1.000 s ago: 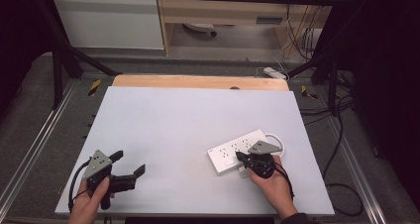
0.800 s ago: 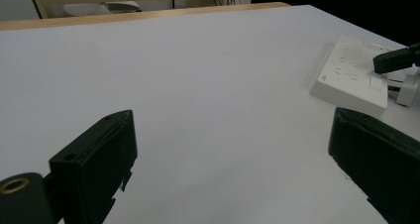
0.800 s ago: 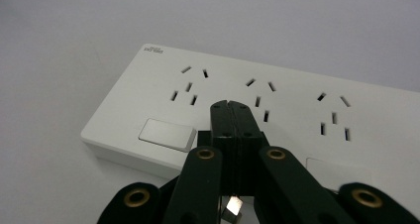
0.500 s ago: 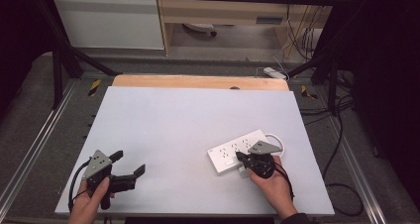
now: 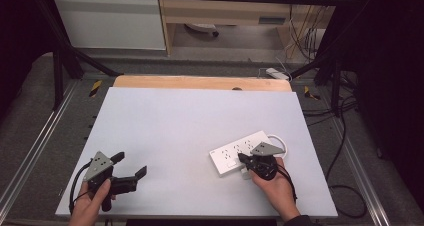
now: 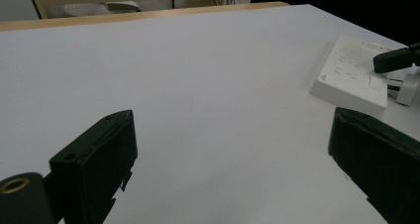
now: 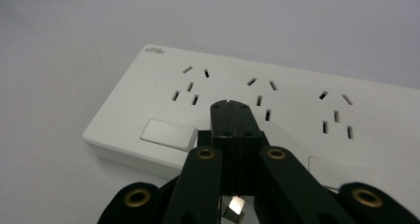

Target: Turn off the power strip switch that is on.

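Note:
A white power strip lies flat on the right half of the white table, with several sockets and a switch on top. My right gripper is shut, its black jaws pressed together just over the strip's near edge, between the first two sockets. A small white plug lies beside the strip under that gripper. At the table's front left, my left gripper rests open with nothing between its jaws, pointing towards the strip.
The strip's white cord loops at its right end. A wooden strip runs along the table's far edge. Black cables hang off the right side near a metal frame.

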`<state>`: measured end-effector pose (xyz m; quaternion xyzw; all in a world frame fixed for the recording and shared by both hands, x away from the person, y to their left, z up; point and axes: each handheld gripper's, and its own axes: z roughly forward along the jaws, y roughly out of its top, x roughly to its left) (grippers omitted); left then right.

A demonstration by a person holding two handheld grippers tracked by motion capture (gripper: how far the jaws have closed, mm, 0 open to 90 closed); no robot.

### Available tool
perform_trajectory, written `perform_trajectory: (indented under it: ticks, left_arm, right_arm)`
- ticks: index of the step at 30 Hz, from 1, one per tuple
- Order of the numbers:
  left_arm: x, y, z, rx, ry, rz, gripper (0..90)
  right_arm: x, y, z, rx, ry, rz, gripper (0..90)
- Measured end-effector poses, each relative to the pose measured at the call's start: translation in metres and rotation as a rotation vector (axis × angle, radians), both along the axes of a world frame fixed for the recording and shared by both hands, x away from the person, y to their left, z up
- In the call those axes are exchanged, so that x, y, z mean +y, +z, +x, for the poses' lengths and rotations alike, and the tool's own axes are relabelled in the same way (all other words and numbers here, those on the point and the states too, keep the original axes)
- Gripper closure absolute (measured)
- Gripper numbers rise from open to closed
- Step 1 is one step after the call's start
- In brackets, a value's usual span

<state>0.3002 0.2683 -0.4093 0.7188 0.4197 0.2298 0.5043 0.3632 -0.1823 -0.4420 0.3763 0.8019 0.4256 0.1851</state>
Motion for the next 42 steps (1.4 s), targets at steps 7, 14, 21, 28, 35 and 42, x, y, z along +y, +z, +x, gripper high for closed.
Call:
perform_trajectory:
  ticks: [7, 14, 21, 28, 35, 42]
  left_arm:
    - [0.0, 0.0001, -0.0002, -0.001, 0.0, 0.001, 4.7]
    - [0.0001, 0.0001, -0.0001, -0.001, 0.0, 0.001, 4.7]
    - [0.0003, 0.0001, 0.0, 0.0, 0.0, 0.0, 4.7]
    - [-0.0001, -0.0001, -0.0001, -0.001, 0.001, 0.001, 4.7]
    - [-0.0005, -0.0002, -0.0001, 0.0, -0.004, -0.002, 4.7]
    - [-0.0005, -0.0002, -0.0001, 0.0, -0.003, -0.002, 4.7]
  right_arm:
    - [-0.0002, -0.0002, 0.0, 0.0, 0.004, 0.001, 90.0]
    - [-0.0003, -0.0003, 0.0001, 0.0, 0.005, 0.002, 90.0]
    - [-0.0004, -0.0003, 0.0001, -0.002, 0.008, 0.001, 90.0]
    - [-0.0003, -0.0006, 0.0003, 0.001, 0.007, 0.003, 90.0]
    - [-0.0001, -0.0016, 0.0007, 0.007, 0.01, -0.008, 90.0]
    - [0.0001, -0.0015, 0.0005, 0.005, 0.01, -0.012, 90.0]
